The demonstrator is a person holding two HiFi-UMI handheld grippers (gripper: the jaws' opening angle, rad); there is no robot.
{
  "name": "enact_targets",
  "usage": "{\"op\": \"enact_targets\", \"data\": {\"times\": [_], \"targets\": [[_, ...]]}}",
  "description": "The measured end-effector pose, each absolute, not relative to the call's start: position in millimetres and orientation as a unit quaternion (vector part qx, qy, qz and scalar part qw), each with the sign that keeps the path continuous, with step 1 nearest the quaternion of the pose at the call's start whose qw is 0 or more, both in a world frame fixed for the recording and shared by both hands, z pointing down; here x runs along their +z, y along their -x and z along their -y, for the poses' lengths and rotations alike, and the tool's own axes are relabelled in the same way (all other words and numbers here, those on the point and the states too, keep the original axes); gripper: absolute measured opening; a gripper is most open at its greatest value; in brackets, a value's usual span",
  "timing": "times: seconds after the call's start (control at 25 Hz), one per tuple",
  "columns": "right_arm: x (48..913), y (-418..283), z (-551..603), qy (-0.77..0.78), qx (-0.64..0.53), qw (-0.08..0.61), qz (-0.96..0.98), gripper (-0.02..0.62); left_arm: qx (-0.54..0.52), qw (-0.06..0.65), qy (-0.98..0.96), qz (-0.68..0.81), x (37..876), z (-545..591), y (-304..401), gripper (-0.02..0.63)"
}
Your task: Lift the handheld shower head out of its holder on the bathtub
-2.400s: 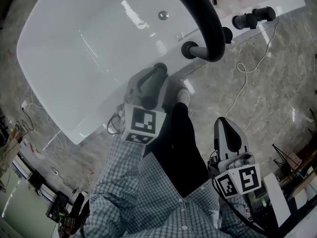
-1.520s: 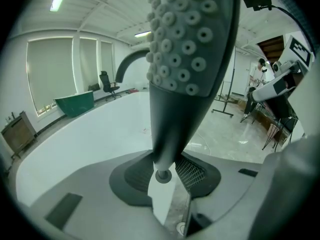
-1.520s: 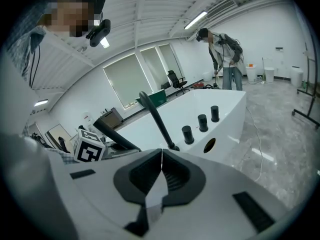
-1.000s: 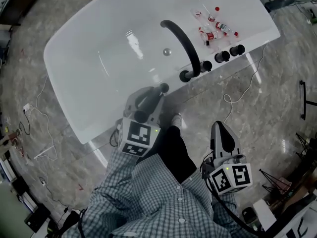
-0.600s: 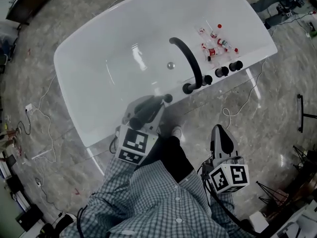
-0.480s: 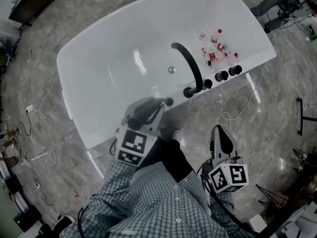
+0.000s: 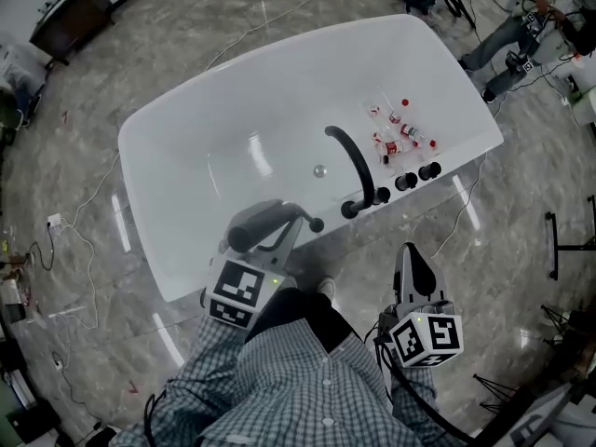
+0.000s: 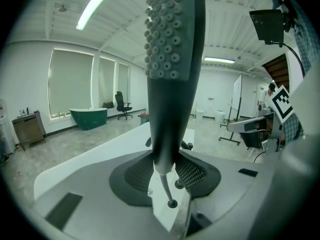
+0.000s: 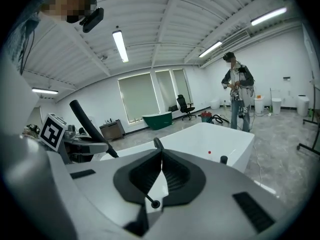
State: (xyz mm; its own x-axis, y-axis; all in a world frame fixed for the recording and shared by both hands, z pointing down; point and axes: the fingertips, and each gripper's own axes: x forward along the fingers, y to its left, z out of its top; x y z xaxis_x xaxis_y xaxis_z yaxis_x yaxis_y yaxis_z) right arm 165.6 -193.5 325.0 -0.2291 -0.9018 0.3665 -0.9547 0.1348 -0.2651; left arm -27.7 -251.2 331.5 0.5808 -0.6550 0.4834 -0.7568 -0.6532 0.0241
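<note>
The left gripper point(image 8: 164, 170) is clamping the shower head point(image 8: 172, 59) by its handle over the bathtub's point(image 7: 186, 147) near edge. The right gripper point(image 9: 161, 166) is hanging closed and empty.

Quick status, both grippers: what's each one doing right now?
Left gripper: shut on the shower head, gripping its handle.
Right gripper: shut, nothing between its jaws.

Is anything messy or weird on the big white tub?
Yes. Small red-capped bottles lie scattered on the bathtub ledge by the black knobs, and some look tipped on their sides. Also, the shower head is off the tub, clamped in the left gripper.
</note>
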Motion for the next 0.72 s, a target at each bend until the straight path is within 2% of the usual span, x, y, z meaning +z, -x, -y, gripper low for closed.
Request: {"op": "enact_targets", "data": {"times": [0.4,0.72], "targets": [[271,-154,221,-0.617,0.173,0.034,0.767,0.017,0.183,0.069,-0.898,0.394,265,258,25,0.124],[224,-150,235,-0.617,0.124,0.021,0.777,0.017,0.147,0.059,-0.903,0.399,216,256,34,0.124]]}}
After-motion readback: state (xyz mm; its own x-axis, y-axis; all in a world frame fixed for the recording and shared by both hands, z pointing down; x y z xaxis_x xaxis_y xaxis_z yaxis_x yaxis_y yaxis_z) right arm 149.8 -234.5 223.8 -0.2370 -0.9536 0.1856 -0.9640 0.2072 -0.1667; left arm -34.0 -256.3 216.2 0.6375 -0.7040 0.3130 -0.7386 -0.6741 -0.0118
